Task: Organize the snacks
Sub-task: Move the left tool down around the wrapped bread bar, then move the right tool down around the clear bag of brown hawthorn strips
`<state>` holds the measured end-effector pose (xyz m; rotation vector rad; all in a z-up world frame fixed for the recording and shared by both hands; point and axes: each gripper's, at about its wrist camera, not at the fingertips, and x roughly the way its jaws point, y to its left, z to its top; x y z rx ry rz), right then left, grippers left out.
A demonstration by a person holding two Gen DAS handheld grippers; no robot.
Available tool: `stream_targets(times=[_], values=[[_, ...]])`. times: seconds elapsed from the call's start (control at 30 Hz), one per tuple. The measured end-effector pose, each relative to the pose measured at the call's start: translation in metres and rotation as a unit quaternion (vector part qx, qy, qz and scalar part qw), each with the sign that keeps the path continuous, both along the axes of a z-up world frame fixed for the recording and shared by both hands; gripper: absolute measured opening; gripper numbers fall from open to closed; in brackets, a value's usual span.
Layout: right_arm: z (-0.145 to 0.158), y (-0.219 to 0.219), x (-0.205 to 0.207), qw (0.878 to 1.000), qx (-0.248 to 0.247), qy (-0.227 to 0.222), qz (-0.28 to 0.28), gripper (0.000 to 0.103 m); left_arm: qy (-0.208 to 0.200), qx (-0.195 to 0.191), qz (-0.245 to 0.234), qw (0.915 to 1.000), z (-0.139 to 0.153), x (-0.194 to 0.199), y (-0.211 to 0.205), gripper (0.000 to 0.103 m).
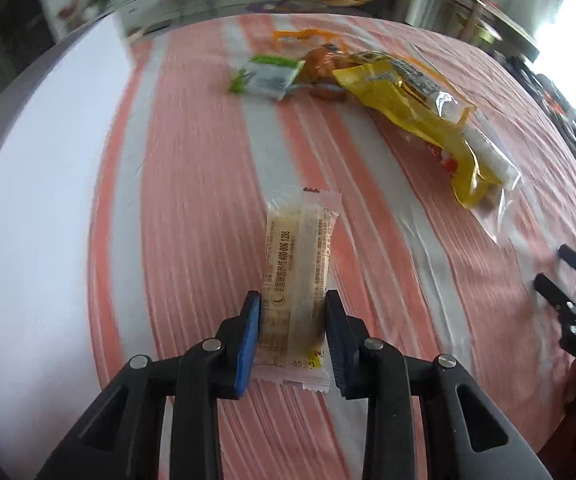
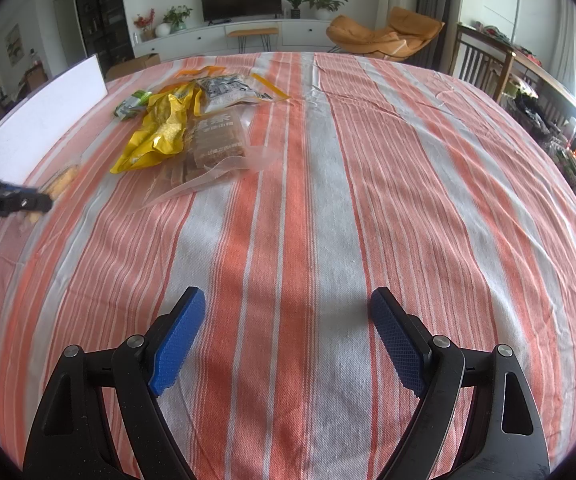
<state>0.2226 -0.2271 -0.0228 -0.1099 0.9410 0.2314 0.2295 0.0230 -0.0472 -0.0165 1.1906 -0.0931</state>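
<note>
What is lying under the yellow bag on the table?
The yellow bag partly covers a clear pack of brown bars, which sticks out beside it on the striped cloth. Whatever lies directly beneath the bag's middle is covered.

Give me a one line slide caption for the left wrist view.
Left gripper clamps a clear-wrapped snack bar above the striped tablecloth, snack pile ahead.

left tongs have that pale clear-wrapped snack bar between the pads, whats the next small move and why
Probably carry it toward the pile. The left tongs are shut on the pale clear-wrapped snack bar, apart from the yellow foil bag and green-and-white packet grouped farther along the striped tablecloth. The right tongs are open, holding nothing.
</note>
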Motion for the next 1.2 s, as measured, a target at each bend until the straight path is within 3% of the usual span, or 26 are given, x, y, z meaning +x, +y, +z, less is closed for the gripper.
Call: stream_targets(times=[0.07,0.17,0.2,0.23,0.3,0.4,0.7,1.2], values=[[0.000,0.000,0.000,1.000,0.000,0.000,0.000,0.087,0.011,-0.020,0.035,0.9991,-0.004,-0.029,0.001,0.031],[0.000,0.000,0.000,1.000,0.000,0.000,0.000,0.087,-0.016,-0.016,0.049,0.9985,-0.004,-0.067,-0.008,0.034],[0.000,0.000,0.000,1.000,0.000,0.000,0.000,0.087,-0.023,-0.013,0.048,0.9985,-0.006,-0.071,-0.010,0.044],[0.000,0.000,0.000,1.000,0.000,0.000,0.000,0.087,-0.032,-0.010,0.045,0.9984,-0.009,-0.077,-0.012,0.064],[0.000,0.000,0.000,1.000,0.000,0.000,0.000,0.087,-0.046,0.002,0.045,0.9979,-0.014,-0.082,-0.013,0.085],[0.000,0.000,0.000,1.000,0.000,0.000,0.000,0.087,-0.075,0.030,0.048,0.9956,-0.016,-0.080,-0.010,0.087],[0.000,0.001,-0.001,1.000,0.000,0.000,0.000,0.087,-0.117,0.031,0.069,0.9902,-0.023,-0.070,0.005,0.102],[-0.001,0.000,-0.001,1.000,-0.001,0.000,0.000,0.087,-0.118,0.031,0.069,0.9901,-0.023,-0.069,0.004,0.103]])
